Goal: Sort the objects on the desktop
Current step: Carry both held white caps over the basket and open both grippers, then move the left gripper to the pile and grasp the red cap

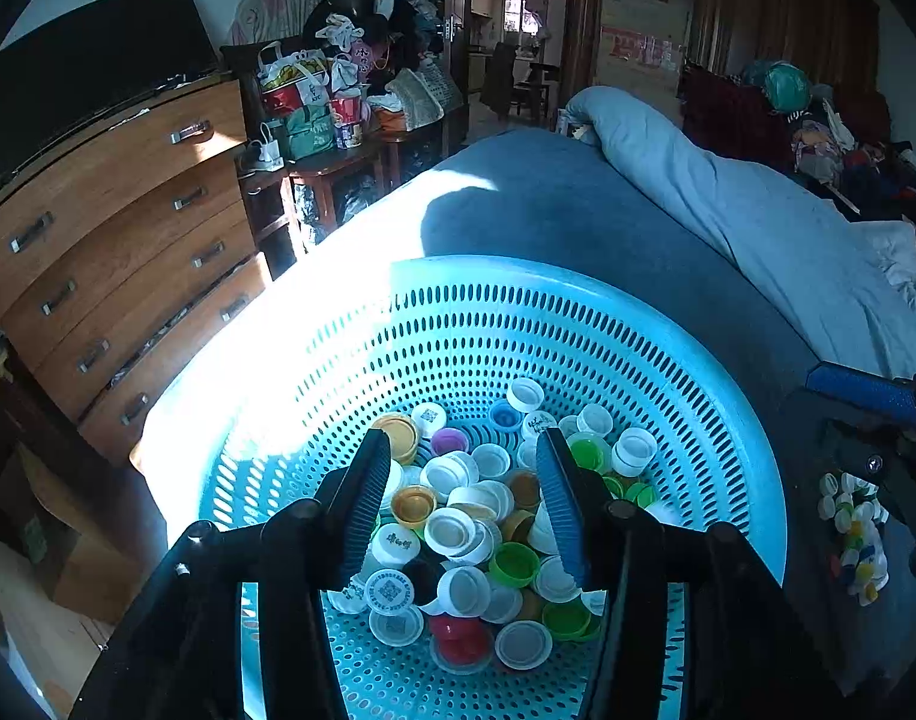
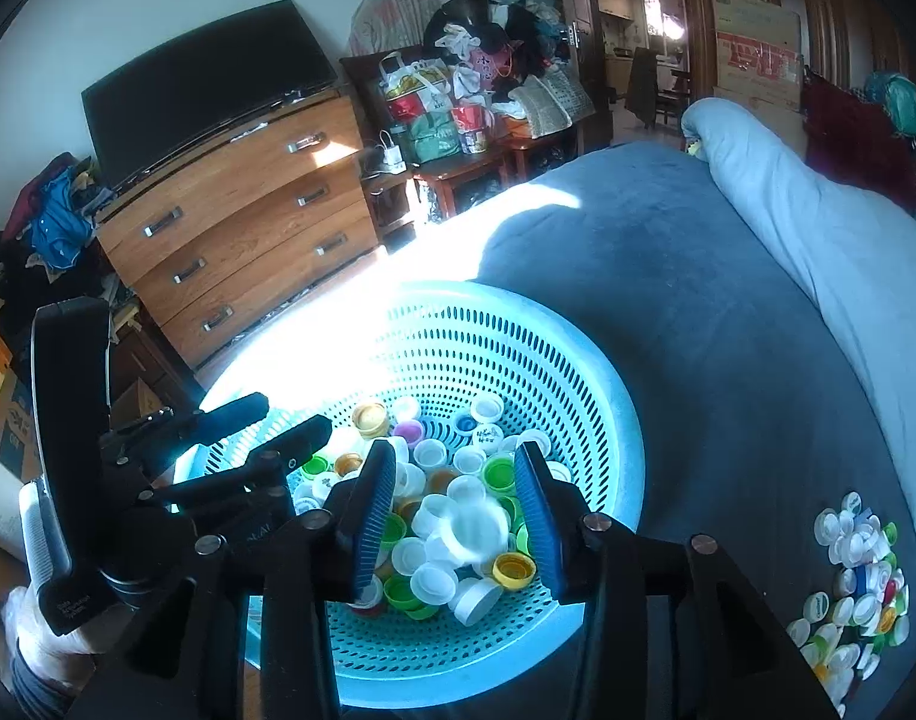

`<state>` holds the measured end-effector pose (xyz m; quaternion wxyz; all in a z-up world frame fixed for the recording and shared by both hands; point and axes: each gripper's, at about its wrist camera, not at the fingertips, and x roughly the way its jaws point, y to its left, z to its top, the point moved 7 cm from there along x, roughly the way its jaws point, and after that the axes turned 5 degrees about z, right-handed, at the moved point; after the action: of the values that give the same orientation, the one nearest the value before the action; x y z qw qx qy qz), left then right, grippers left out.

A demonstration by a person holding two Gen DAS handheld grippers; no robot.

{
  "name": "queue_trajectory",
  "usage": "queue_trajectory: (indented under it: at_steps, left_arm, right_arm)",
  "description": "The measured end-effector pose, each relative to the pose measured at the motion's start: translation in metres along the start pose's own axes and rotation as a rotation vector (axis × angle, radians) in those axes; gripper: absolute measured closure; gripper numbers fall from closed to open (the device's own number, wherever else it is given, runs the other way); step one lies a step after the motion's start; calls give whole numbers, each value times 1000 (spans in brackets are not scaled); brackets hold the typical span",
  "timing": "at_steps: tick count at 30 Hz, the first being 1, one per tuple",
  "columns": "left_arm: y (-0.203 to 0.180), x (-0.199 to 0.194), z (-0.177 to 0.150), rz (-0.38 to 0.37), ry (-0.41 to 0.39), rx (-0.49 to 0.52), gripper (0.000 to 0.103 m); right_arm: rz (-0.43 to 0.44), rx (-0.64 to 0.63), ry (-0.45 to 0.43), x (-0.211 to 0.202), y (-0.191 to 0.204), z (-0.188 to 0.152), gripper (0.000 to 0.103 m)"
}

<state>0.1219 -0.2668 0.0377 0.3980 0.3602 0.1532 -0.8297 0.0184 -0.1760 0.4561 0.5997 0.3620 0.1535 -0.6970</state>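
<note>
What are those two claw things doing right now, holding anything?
Left gripper: open, holding nothing, over the basket of caps.
Right gripper: open, holding nothing.

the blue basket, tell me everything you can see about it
The basket is a round, shallow, light blue colander-style bowl that looks like plastic, its wall and floor pierced with rows of small slots under a smooth broad rim. It sits upright on the grey-blue bedspread, near the bed's edge, its far side washed out by sunlight. A loose pile of bottle caps, mostly white with green, yellow, orange, red and purple, covers its floor. Both grippers hang over it.
</note>
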Motion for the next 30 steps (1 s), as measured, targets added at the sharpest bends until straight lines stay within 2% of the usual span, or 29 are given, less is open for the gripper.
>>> queue_trajectory:
  at_steps: [6, 9, 12, 14, 16, 19, 22, 25, 28, 30]
  left_arm:
    - [-6, -3, -2, -7, 5, 5, 58]
    - [-32, -23, -4, -81, -32, 57, 58]
    - [-87, -52, -15, -214, -67, 152, 58]
    - [-137, -72, -31, -318, -82, 243, 58]
    - [-184, -81, -50, -410, -66, 320, 58]
    - [-248, -71, -84, -518, -17, 411, 58]
    - [-296, -36, -116, -538, 32, 513, 58]
    - [-332, -9, -146, -579, 96, 608, 60]
    - [-355, -3, -154, -628, 70, 657, 60]
    - [-364, 4, -154, -620, 65, 681, 60]
  right_arm:
    - [13, 51, -29, -12, -9, -8, 56]
    - [-4, 89, -88, -38, -26, -30, 51]
    - [-72, 144, -101, -63, -56, -77, 49]
    - [-149, 195, -80, -80, -85, -124, 49]
    - [-201, 274, -47, -96, -117, -170, 49]
    - [-291, 424, 0, -130, -170, -243, 49]
    - [-359, 574, 18, -166, -216, -306, 49]
    - [-383, 661, -4, -193, -237, -338, 49]
    - [-375, 692, -21, -203, -249, -353, 49]
    - [-361, 709, -25, -202, -251, -356, 49]
